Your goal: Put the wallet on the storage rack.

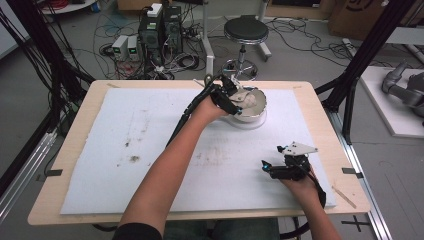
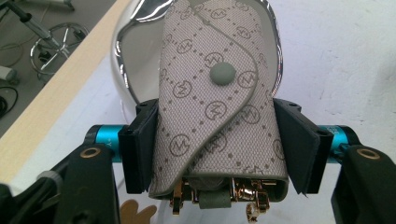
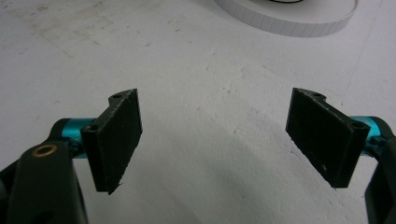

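Observation:
A grey monogram key pouch (image 2: 210, 93) with a round snap button is pinched across its width by my left gripper (image 2: 217, 144), and gold key hooks hang out of its lower end. In the high view the left gripper (image 1: 235, 95) holds the pouch (image 1: 248, 101) over a shiny metal bowl (image 1: 259, 111) at the far middle of the table. The bowl's polished rim (image 2: 135, 51) lies just beyond the pouch. My right gripper (image 1: 271, 156) rests open near the front right of the mat, with nothing but bare mat between its jaws (image 3: 217, 135).
A white foam mat (image 1: 150, 150) covers most of the wooden table (image 1: 60, 200). The bowl stands on a white round base (image 3: 289, 21). Beyond the table's far edge are a stool (image 1: 245, 30), computer boxes (image 1: 160, 27) and cables on the floor.

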Available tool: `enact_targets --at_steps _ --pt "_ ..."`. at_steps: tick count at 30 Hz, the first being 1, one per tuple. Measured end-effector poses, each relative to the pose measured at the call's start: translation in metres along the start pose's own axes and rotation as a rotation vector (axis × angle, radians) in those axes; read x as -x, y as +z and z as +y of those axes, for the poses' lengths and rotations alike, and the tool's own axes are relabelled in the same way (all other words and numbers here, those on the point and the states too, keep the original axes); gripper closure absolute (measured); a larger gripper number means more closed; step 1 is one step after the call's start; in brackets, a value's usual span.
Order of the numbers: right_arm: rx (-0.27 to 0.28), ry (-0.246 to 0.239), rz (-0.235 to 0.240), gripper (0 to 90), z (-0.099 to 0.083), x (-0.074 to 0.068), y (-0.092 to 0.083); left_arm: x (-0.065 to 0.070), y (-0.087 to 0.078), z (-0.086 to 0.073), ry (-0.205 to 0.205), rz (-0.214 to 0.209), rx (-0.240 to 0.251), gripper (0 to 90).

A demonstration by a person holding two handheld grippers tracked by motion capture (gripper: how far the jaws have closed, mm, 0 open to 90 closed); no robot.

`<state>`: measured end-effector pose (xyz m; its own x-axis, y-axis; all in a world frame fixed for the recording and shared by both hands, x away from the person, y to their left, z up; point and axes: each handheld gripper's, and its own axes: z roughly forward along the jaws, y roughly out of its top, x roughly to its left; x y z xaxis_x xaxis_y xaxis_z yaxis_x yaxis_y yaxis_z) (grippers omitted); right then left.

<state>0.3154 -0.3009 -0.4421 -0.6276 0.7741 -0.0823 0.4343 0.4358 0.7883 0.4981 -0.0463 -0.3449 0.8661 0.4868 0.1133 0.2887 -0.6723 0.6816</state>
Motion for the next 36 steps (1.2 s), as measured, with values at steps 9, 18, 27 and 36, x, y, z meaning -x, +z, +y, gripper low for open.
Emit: enact_targets --at_steps 9,18,27,36 --pt "-0.001 -0.008 -0.001 18.7 0.000 0.001 0.001 0.003 0.019 0.011 0.020 0.000 -0.024 35.8" --pt "0.003 -0.001 -0.005 18.7 0.002 0.001 0.002 0.005 0.035 0.024 0.027 0.007 -0.043 35.5" --pt "-0.003 -0.019 0.001 18.7 0.002 -0.001 0.003 0.007 0.045 0.027 0.040 0.021 -0.078 34.1" --pt "-0.003 -0.018 0.001 18.7 0.002 -0.001 0.003 0.009 0.040 0.027 0.062 0.052 -0.072 28.8"
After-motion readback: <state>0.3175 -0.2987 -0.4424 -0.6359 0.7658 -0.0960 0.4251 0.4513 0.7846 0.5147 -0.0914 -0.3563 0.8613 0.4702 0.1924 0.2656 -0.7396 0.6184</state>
